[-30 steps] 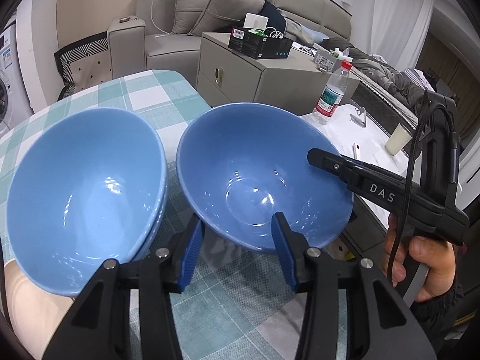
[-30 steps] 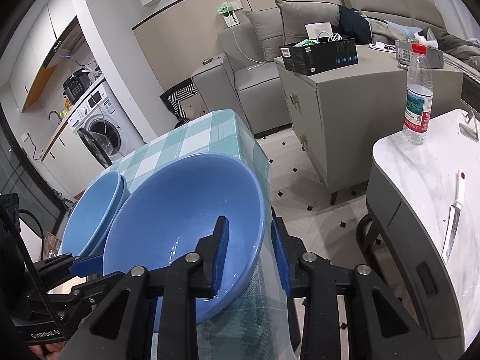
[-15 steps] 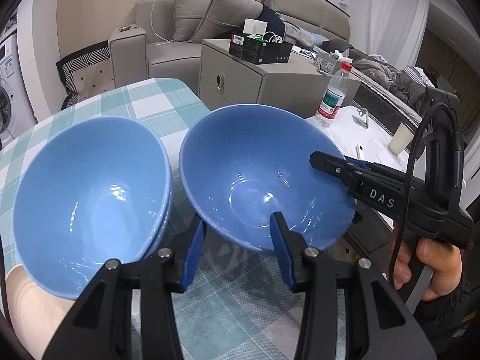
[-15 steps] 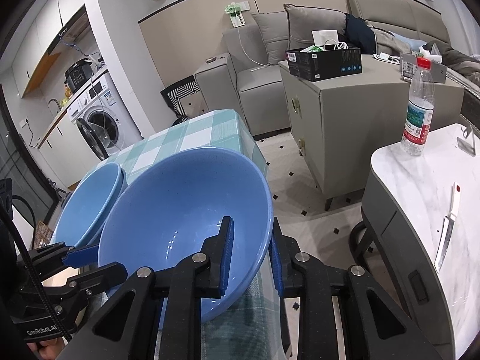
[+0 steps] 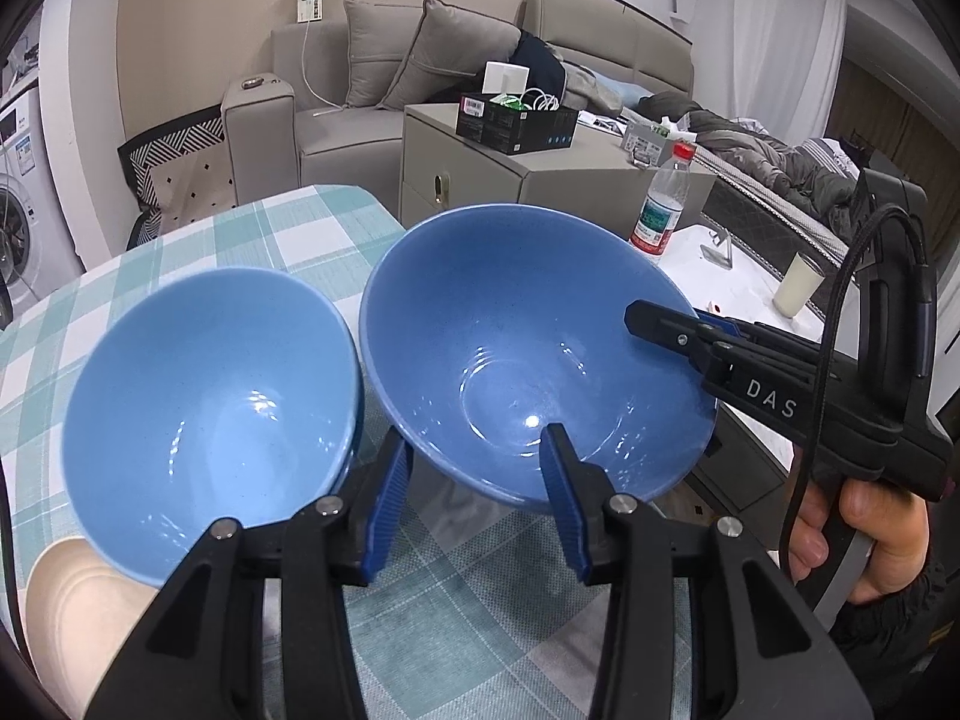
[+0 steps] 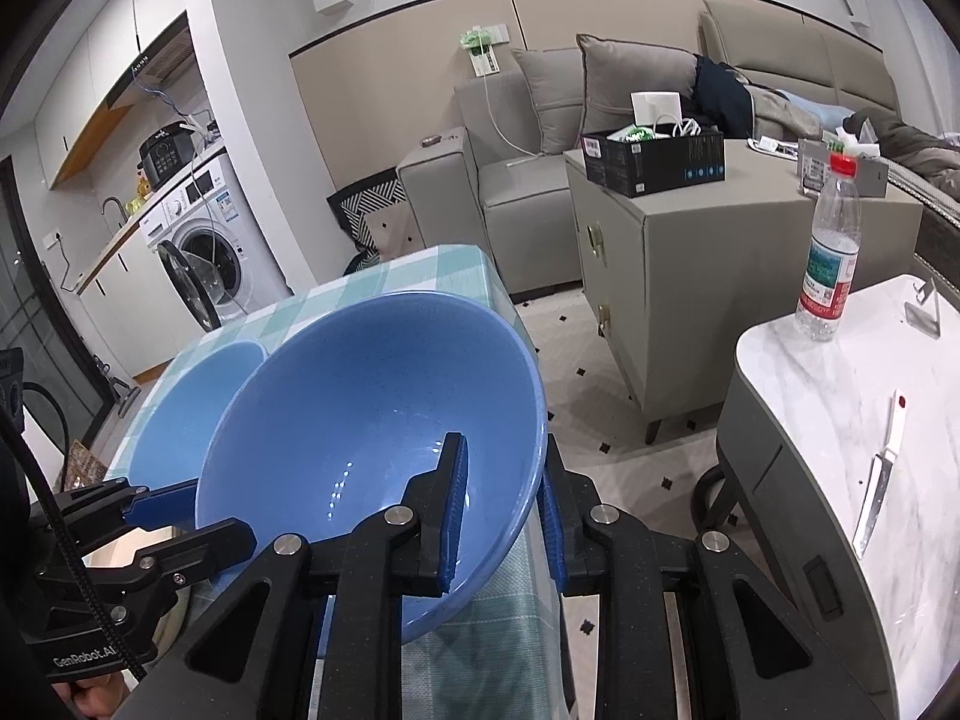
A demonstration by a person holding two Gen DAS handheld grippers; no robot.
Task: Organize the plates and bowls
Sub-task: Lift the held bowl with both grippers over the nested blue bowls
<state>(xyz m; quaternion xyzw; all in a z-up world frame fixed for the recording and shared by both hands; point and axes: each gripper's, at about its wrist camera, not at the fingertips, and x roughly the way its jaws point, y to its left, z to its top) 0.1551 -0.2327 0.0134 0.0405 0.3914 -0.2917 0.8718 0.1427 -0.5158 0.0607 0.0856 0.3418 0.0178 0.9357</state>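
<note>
A blue bowl (image 5: 528,360) (image 6: 372,408) hangs tilted at the right edge of the checked table (image 5: 270,228). My right gripper (image 6: 501,510) (image 5: 660,318) is shut on its right rim, with one finger inside and one outside. My left gripper (image 5: 475,456) (image 6: 192,516) takes the near rim: its right finger lies inside the bowl and its left finger sits against the outer wall. To the left, nested blue bowls (image 5: 210,414) (image 6: 198,396) rest on the cloth. A cream plate (image 5: 66,600) peeks out below them.
The table's edge drops off right beside the held bowl. Across the gap, a white marble table (image 6: 840,396) carries a water bottle (image 6: 831,264), a knife (image 6: 882,480) and a cup (image 5: 798,285). A grey cabinet (image 6: 720,276) and a sofa (image 6: 528,180) stand behind.
My right jaws have drawn tighter on the bowl's rim and my left jaws have narrowed a little. Both views have tipped up slightly. The bowl has hardly shifted.
</note>
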